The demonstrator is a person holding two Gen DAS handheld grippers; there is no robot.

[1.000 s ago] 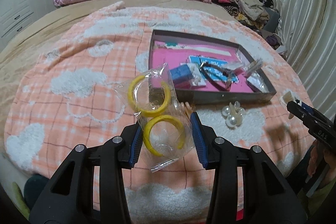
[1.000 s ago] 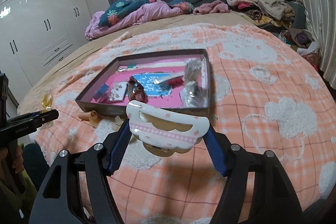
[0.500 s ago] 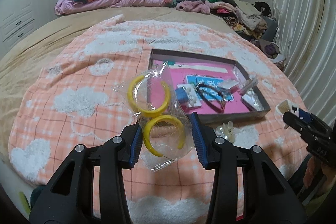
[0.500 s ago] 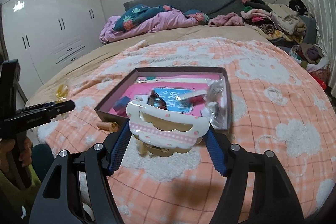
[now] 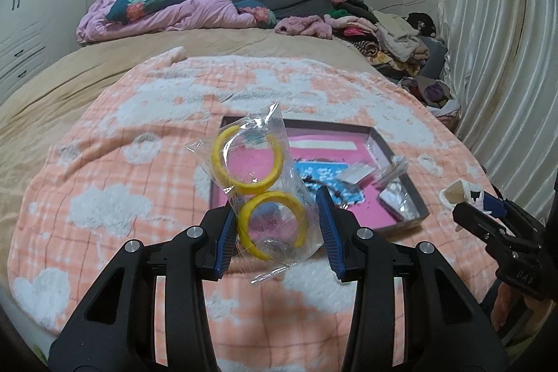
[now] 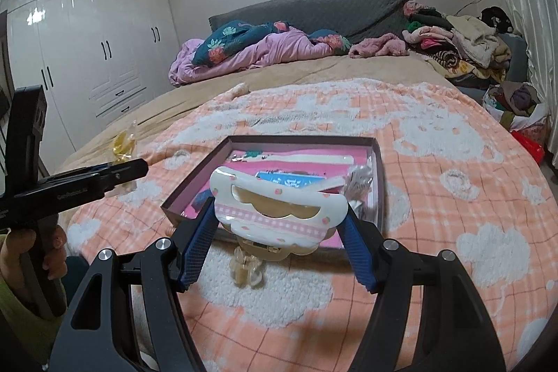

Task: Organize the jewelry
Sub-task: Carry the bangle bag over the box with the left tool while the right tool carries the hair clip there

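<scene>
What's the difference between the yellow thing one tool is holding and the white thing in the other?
The left tool grips a clear bag with two plain yellow open rings inside. The right tool grips one bare hair clip, white with a pink checked band, and unwrapped. The bag is crinkly and soft; the clip looks rigid. Both are held up near the pink-lined box.

Little lettering can be read. On the side of the right gripper, seen from the left wrist camera, pale characters that look like "0A5" stand on the black body near the hand. On the arm of the left gripper, seen from the right wrist camera, a small line of white print runs along the black plastic; it is too small and blurred to make out.
</scene>
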